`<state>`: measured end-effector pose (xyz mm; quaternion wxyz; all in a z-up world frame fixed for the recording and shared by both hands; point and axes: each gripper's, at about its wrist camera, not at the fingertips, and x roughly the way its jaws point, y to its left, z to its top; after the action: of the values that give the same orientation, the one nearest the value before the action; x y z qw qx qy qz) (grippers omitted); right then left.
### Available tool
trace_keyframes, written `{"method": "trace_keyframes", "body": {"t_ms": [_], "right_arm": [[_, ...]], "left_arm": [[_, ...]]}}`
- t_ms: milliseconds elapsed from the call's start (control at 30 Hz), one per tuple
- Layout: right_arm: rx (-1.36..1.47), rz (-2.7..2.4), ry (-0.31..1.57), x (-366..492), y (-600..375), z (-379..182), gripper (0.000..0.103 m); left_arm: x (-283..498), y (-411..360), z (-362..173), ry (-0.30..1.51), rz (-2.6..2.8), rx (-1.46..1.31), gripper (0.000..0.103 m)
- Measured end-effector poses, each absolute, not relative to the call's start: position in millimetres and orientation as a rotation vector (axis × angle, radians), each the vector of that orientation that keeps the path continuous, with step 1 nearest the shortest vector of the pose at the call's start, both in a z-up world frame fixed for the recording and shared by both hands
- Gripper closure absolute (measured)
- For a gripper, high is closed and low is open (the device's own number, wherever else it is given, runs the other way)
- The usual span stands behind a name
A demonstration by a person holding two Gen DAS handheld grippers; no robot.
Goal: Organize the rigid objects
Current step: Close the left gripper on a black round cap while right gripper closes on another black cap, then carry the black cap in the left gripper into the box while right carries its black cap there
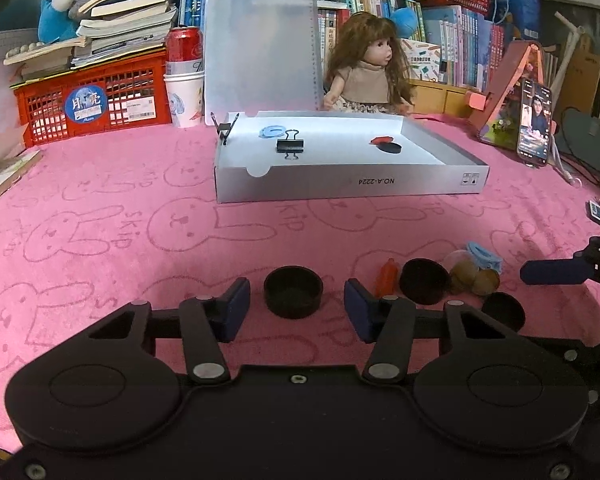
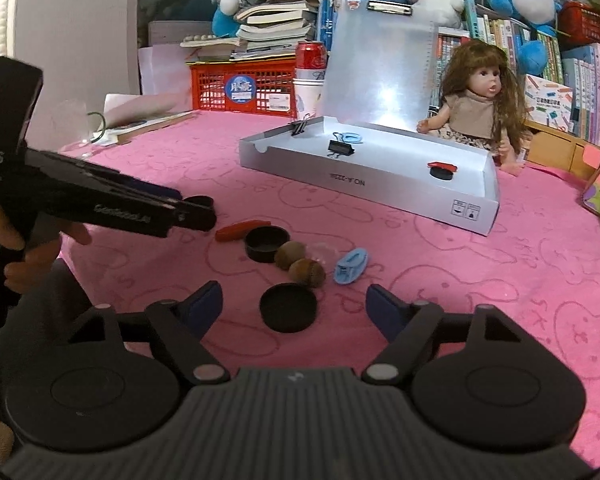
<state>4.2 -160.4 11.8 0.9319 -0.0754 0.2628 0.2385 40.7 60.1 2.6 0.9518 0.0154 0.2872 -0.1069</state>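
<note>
A shallow grey box [image 1: 348, 190] is sitting on the pink table [image 1: 140, 240], its lid standing upright at the back. Inside it are lying a black binder clip [image 1: 290, 145], a blue clip [image 1: 272, 132], a red piece [image 1: 381, 140] resting against a black cap [image 1: 392, 147], and a second binder clip [image 1: 224, 126] perched at the back left corner. Behind the box a doll [image 1: 370, 68] is sitting, with a red crate [image 1: 96, 100] and a can [image 1: 184, 46] to its left.

Nearer the cameras, loose things are waiting on the table: an orange piece [image 2: 242, 230], an open black cap [image 2: 267, 243], two brown nuts [image 2: 300, 264], a blue clip [image 2: 351, 266] and a flat black cap [image 2: 288, 307].

The left gripper [image 1: 296, 306] is pointing gently downward, its jaws spread on either side of another black cap [image 1: 293, 296] without touching it. The right gripper [image 2: 294, 308] is tilting down likewise, jaws spread wide around the flat black cap, pads clear of it. In the right view a hand [image 2: 28, 248] is gripping the left tool's handle.
</note>
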Motion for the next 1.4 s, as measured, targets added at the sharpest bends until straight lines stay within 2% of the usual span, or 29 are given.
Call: {"method": "trace_keyframes", "body": {"t_ms": [33, 100, 167, 200, 233, 333, 933, 1400], "right_arm": [[-0.164, 0.488, 0.538, 4.6, -159.4, 11.9, 0.022], [-0.170, 0.492, 0.544, 5.0, -157.7, 10.8, 0.027], [-0.162, 0.495, 0.559, 6.0, -156.6, 9.7, 0.044], [-0.168, 0.491, 0.552, 4.9, -156.1, 9.9, 0.049], [-0.173, 0.495, 0.551, 4.5, -155.5, 10.0, 0.058], [-0.182, 0.513, 0.556, 3.4, -154.0, 10.6, 0.066], [-0.140, 0.488, 0.534, 14.0, -157.0, 34.3, 0.067], [-0.025, 0.303, 0.495, 63.6, -173.2, 55.0, 0.066]], "left_arm": [[41.0, 59.5, 2.3, 0.584, -0.215, 0.032, 0.054], [41.1, 58.0, 1.7, 0.581, -0.207, 0.038, 0.063], [40.7, 56.7, 1.9, 0.576, -0.196, 0.049, 0.072], [40.3, 56.9, 2.0, 0.576, -0.197, 0.047, 0.072], [40.3, 57.1, 2.0, 0.576, -0.197, 0.043, 0.072], [39.1, 56.3, 2.6, 0.572, -0.184, 0.037, 0.072], [43.9, 41.1, 28.1, 0.557, -0.209, 0.053, 0.072], [89.5, 24.8, 49.8, 0.560, -0.174, 0.025, 0.072]]}}
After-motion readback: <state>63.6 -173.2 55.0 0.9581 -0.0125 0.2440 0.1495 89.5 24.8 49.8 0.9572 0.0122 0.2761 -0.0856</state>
